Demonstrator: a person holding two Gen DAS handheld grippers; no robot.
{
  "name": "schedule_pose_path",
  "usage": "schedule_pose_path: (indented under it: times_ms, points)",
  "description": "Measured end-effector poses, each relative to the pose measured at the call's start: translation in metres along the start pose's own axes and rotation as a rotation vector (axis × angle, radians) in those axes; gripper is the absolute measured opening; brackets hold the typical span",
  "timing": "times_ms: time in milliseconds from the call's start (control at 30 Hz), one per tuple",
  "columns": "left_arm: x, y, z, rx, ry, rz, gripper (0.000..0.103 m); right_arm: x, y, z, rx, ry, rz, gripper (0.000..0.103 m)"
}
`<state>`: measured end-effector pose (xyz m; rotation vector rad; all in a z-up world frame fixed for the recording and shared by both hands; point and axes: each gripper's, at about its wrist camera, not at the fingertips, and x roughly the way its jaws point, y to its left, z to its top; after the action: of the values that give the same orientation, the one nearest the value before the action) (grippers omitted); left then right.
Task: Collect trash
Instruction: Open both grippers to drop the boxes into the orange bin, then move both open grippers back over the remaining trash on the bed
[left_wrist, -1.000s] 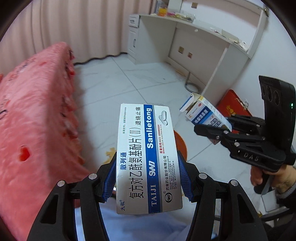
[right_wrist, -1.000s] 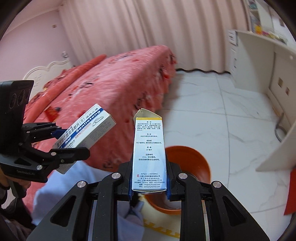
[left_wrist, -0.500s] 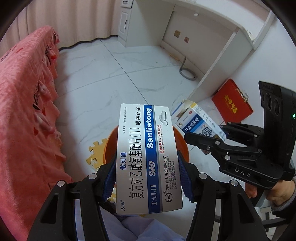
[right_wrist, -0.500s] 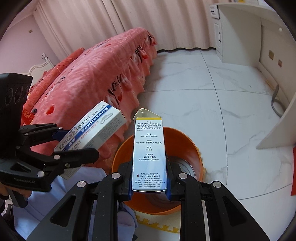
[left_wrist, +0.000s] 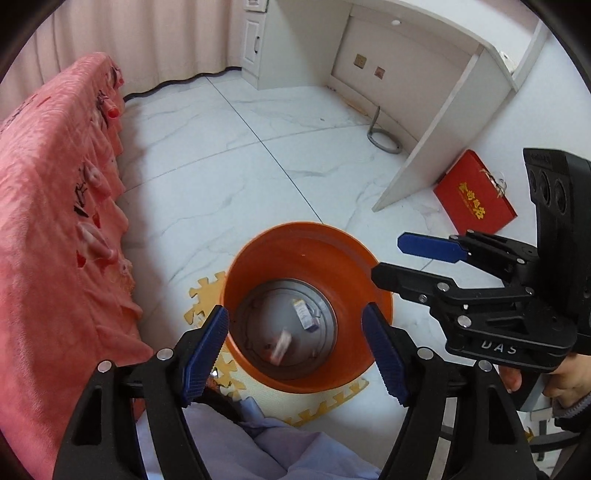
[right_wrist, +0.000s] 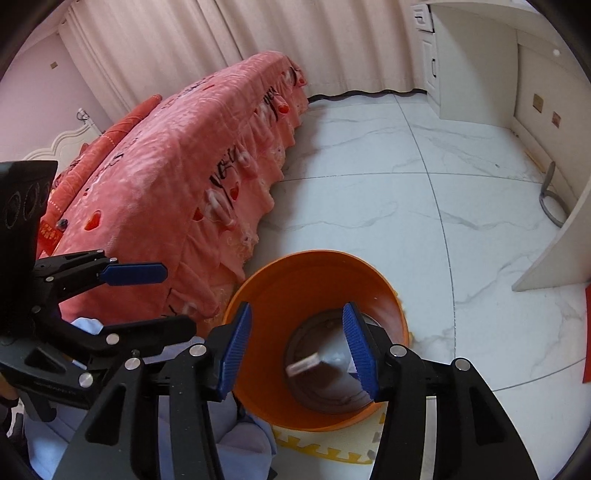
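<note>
Left wrist view looks down into the orange bin (left_wrist: 306, 258), where two small boxes (left_wrist: 306, 314) lie or blur near the bottom. Left gripper (left_wrist: 295, 354) and right gripper (left_wrist: 384, 262) hang over it, jaws opening, nothing between; best keep both above the rim till the boxes settle.

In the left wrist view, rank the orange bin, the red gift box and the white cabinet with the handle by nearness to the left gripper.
From the left gripper:
1. Orange bin, directly below the opening jaws.
2. Red gift box, on the floor to the right, beside the desk panel.
3. White cabinet, far back against the curtain wall.
</note>
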<state>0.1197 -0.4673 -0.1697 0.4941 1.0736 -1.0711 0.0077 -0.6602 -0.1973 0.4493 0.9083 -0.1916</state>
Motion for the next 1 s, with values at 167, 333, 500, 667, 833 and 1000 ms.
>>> schedule_pose_path:
  times_ms: [167, 333, 500, 667, 833, 1000]
  points:
    - [-0.021, 0.006, -0.005, -0.014, -0.03, 0.039, 0.075, -0.017, 0.017, 0.004, -0.022, -0.022, 0.028, 0.052]
    - [-0.049, 0.01, -0.013, -0.023, -0.076, 0.094, 0.075, -0.039, 0.049, 0.01, -0.073, -0.051, 0.063, 0.058]
    - [-0.086, 0.017, -0.025, -0.044, -0.14, 0.155, 0.084, -0.06, 0.085, 0.014, -0.135, -0.081, 0.105, 0.058]
    - [-0.127, 0.029, -0.043, -0.092, -0.204, 0.204, 0.084, -0.08, 0.127, 0.016, -0.204, -0.112, 0.152, 0.066]
    - [-0.164, 0.046, -0.072, -0.139, -0.251, 0.284, 0.089, -0.091, 0.176, 0.012, -0.283, -0.117, 0.207, 0.071]
    - [-0.197, 0.059, -0.105, -0.208, -0.292, 0.343, 0.09, -0.099, 0.225, 0.008, -0.354, -0.121, 0.261, 0.074]
